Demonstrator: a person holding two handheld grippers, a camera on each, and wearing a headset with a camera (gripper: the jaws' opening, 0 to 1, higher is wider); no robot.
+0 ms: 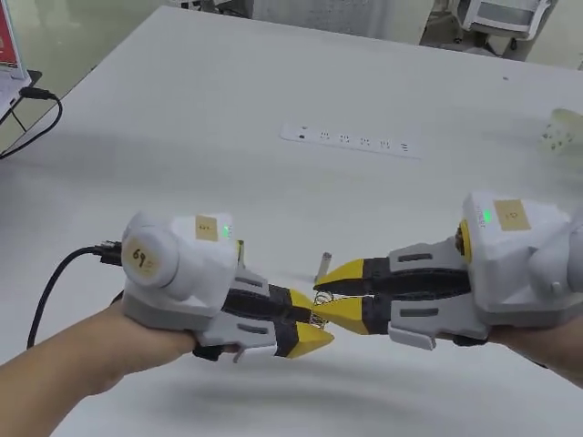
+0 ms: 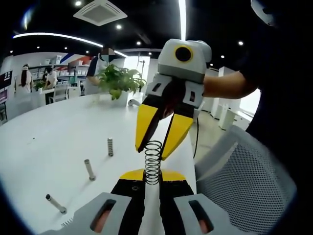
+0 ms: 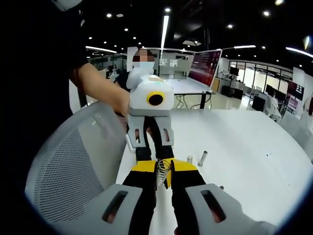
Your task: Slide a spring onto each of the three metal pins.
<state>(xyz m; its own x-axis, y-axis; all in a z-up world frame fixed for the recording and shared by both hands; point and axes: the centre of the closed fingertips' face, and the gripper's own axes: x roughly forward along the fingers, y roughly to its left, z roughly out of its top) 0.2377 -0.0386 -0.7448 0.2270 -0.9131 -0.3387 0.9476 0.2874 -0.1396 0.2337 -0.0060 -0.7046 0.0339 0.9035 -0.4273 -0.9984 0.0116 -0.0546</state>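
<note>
three pins (image 2: 89, 169) are standing on the white table (image 1: 182, 109); a power strip (image 1: 351, 141) is lying well beyond, bare surface between.

Counts:
- hand-held grippers: 2, the left hand-held gripper (image 1: 319, 323) and the right hand-held gripper (image 1: 319, 299)
- pins: 3, in a row on the table (image 2: 58, 137): near pin (image 2: 55, 203), middle pin (image 2: 89, 169), far pin (image 2: 110, 152)
- springs: 2, one spring (image 2: 152, 164) between the two hand-held grippers and a second spring (image 2: 110, 145) on the far pin
- power strip (image 1: 351, 140): 1
- black cables: 2, gripper cable (image 1: 50, 291) and edge cable (image 1: 36, 116)
- mesh chair (image 2: 234, 181): 1
- plant (image 2: 120, 78): 1
</note>
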